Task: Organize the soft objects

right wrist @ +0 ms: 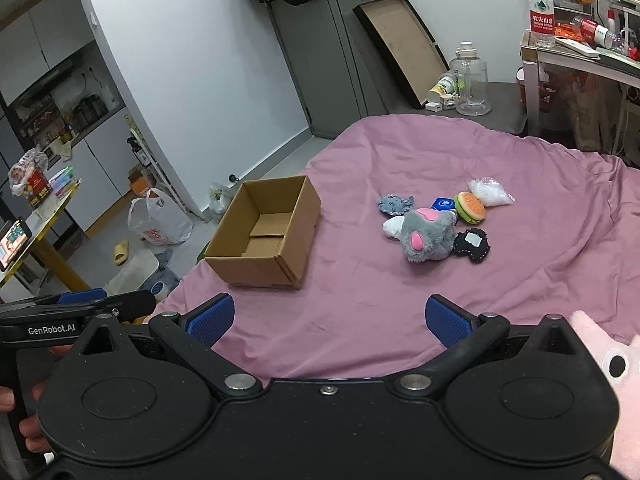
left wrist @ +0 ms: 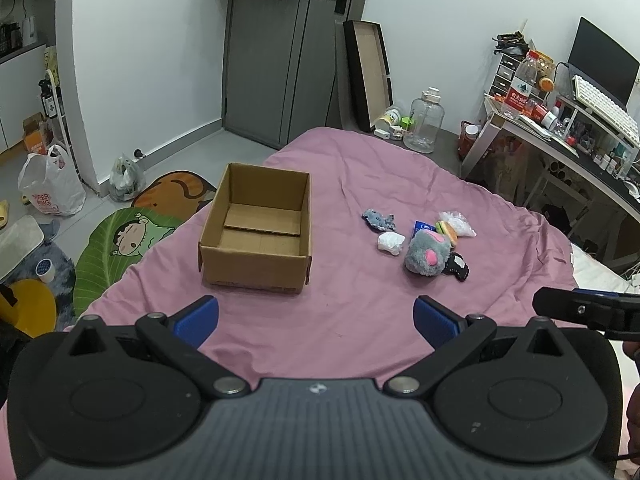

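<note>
Both my tongs spread wide, nothing in either. Left gripper [left wrist: 316,320] hovers low over the pink sheet [left wrist: 360,312], blue pads [left wrist: 196,320] well apart. Right gripper [right wrist: 330,320] same, wide, pads [right wrist: 210,318] bare.

Box [left wrist: 256,236] sits ahead and slightly left of my left tongs, open top, nothing inside that I can see. From the right tongs the box [right wrist: 264,232] is ahead-left.

Soft things lie in a cluster ahead-right of the left tongs, well apart from the box: grey plush [left wrist: 426,254] with pink patches nearest, black patch toy [left wrist: 456,266] touching its right side, white wad [left wrist: 390,242] just left of it, small grey-blue toy [left wrist: 378,219] further back-left, burger toy [left wrist: 447,231] and blue packet [left wrist: 422,227] behind the plush, clear bag [left wrist: 458,222] of white stuff at the back. From the right tongs the grey plush [right wrist: 428,236] is straight ahead, burger toy [right wrist: 471,207] behind-right.

Pink plush [right wrist: 608,364] peeks in by my right tongs, lower right edge.
</note>
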Tool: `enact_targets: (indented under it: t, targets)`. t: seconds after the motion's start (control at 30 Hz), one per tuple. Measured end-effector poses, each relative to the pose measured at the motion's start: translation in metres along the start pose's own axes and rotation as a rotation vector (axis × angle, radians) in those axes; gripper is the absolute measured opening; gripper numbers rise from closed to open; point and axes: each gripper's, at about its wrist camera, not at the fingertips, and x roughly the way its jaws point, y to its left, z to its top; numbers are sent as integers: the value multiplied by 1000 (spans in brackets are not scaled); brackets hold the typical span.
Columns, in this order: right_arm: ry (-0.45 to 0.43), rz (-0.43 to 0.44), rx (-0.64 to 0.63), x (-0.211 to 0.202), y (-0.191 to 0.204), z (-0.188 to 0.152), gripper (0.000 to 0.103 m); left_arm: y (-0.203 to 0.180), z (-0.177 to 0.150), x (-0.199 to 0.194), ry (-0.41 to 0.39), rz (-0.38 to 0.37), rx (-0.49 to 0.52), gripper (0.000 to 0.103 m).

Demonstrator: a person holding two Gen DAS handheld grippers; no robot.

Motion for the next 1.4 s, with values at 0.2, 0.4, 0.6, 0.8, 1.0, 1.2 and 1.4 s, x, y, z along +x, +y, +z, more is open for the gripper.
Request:
enact_targets:
  t: [0.2,0.4,0.6,0.8,1.0,1.2,1.4]
  targets:
    - [24,-4,23,14,-11,4,103,-6,7,13,-3,-7,-11,103]
    - [15,0,48,26,-24,14,103,-15,15,30,5,-40,-11,103]
    - [-4,2,77,40,-37,27,103,-22,23,48,11,-45,-10,103]
    - [-16,22,102,56,-50,38,103,-28,32,66,27,-45,-10,103]
    - [-44,3,109,68,-60,53,103,-33,43,82,24,-44,-19,103]
    - [-49,-3,146,83,-77,62,103,-39,51,100,30,-41,-24,102]
    - [-110,-20,179,92,-87,63,103,-47,57,119,33,-61,-28,102]
